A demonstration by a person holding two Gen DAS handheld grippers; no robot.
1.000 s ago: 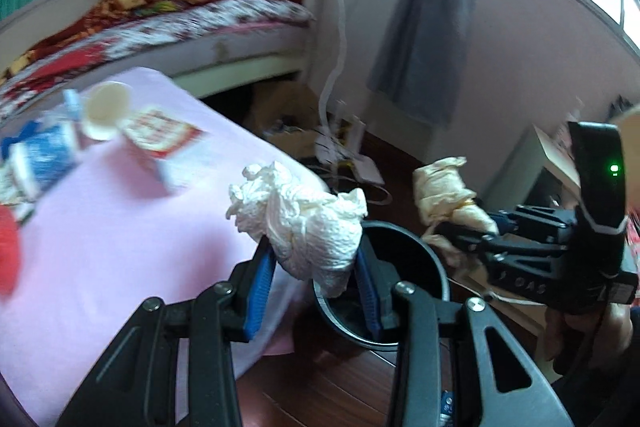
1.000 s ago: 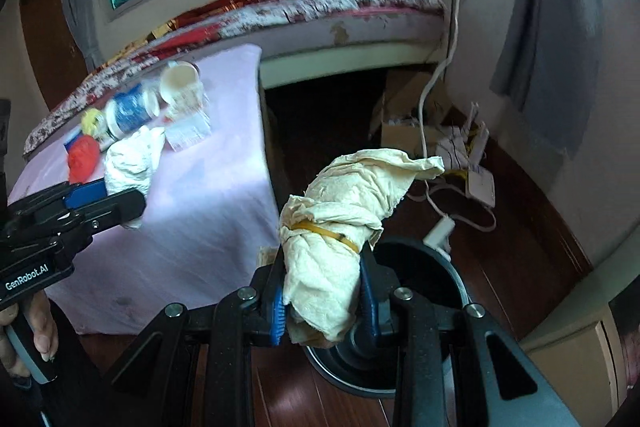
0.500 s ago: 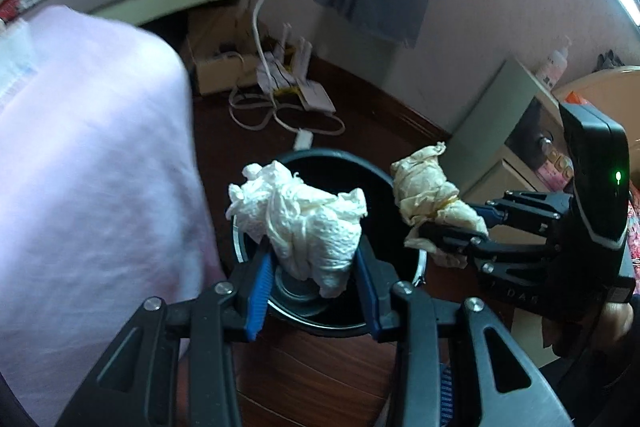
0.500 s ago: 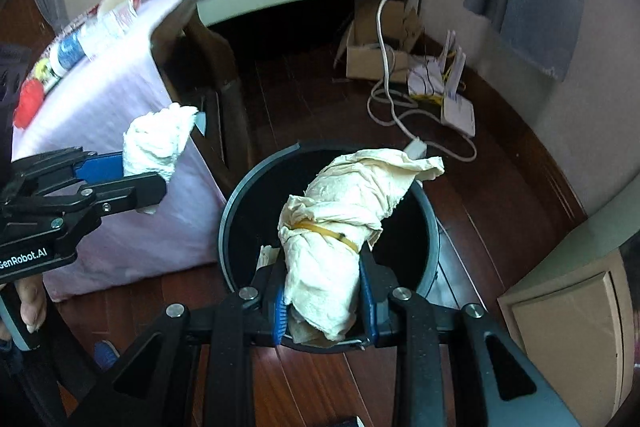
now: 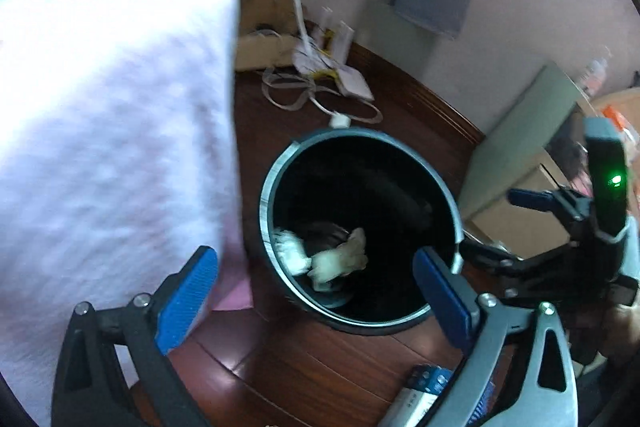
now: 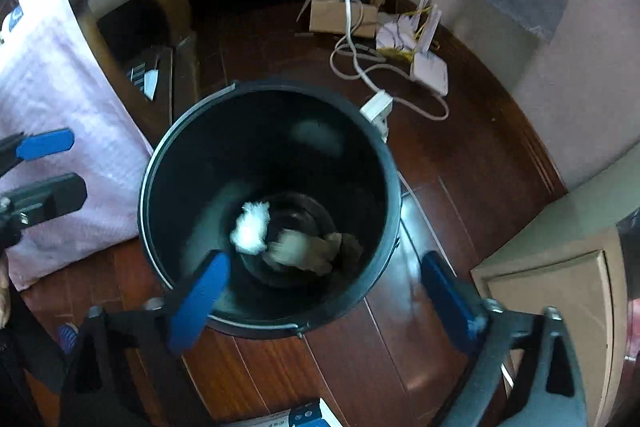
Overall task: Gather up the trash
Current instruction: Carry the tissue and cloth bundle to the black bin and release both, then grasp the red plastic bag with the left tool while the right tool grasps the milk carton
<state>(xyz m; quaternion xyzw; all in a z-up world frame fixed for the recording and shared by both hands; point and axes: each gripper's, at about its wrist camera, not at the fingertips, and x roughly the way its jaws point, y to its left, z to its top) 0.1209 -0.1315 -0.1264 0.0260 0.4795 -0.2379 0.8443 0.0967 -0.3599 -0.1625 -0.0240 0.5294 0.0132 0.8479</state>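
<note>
Now both grippers hang over the black bin (image 6: 272, 323), each with its jaws spread wide and nothing between them. Left gripper (image 5: 316, 295): jaws have just been opening, and the white tissue wad (image 5: 294, 253) that sat between the blue pads half a second ago lies at the bottom of the bin. Right gripper (image 6: 320, 299): jaws likewise have just been opening; its cream paper wad (image 6: 308, 251), earlier clamped between the pads, rests beside the white one on the bin floor. Both wads are blurred, so they may not have fully settled. Beside the bin stands the pink-covered table (image 5: 100, 107); a coiled white cable (image 6: 360, 67) lies on the wooden floor behind. Judged from this, the drop step is complete and both grippers are free for more trash.
</note>
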